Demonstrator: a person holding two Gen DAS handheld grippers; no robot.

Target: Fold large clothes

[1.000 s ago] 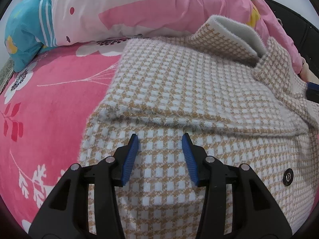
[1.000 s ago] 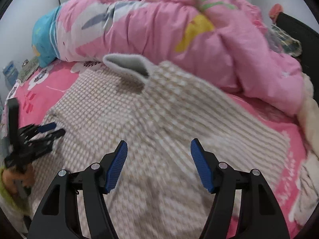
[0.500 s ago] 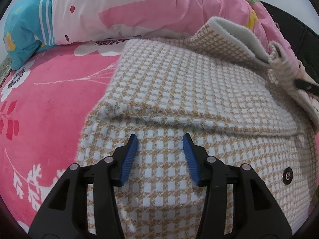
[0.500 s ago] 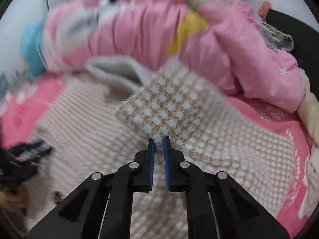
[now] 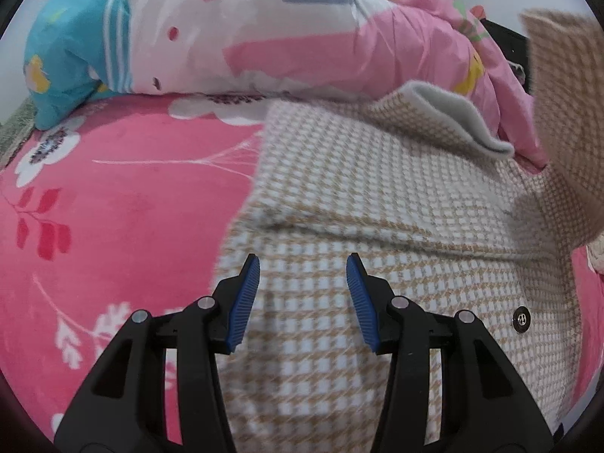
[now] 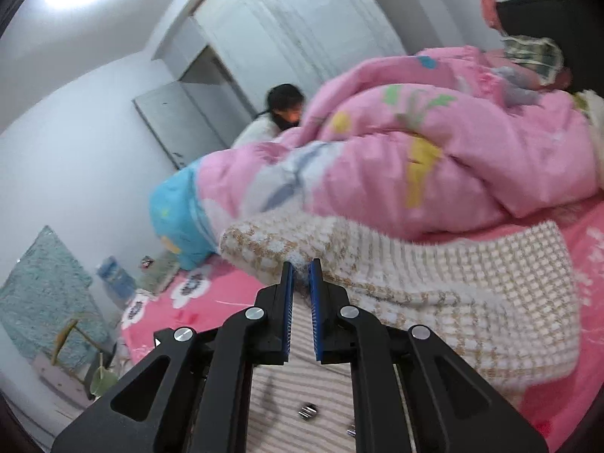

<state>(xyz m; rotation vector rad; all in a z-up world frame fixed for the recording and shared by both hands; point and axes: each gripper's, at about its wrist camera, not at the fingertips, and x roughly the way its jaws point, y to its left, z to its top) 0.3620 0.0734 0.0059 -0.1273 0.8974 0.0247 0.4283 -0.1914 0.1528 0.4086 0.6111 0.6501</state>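
- A checked coat (image 5: 396, 196) lies spread on a pink bed (image 5: 124, 204).
- The right gripper (image 6: 301, 268) pinches a raised sleeve (image 6: 434, 275), probably at its cuff.
- The left gripper (image 5: 303, 264) hovers half-open, empty.
- The thick, soft fabric looks heavy; it is best gripped at hems.

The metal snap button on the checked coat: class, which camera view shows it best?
The left wrist view: the snap button sits sharp and unobstructed on the checked coat. In the right wrist view only blurred metal studs show low in the frame; they may be buttons.
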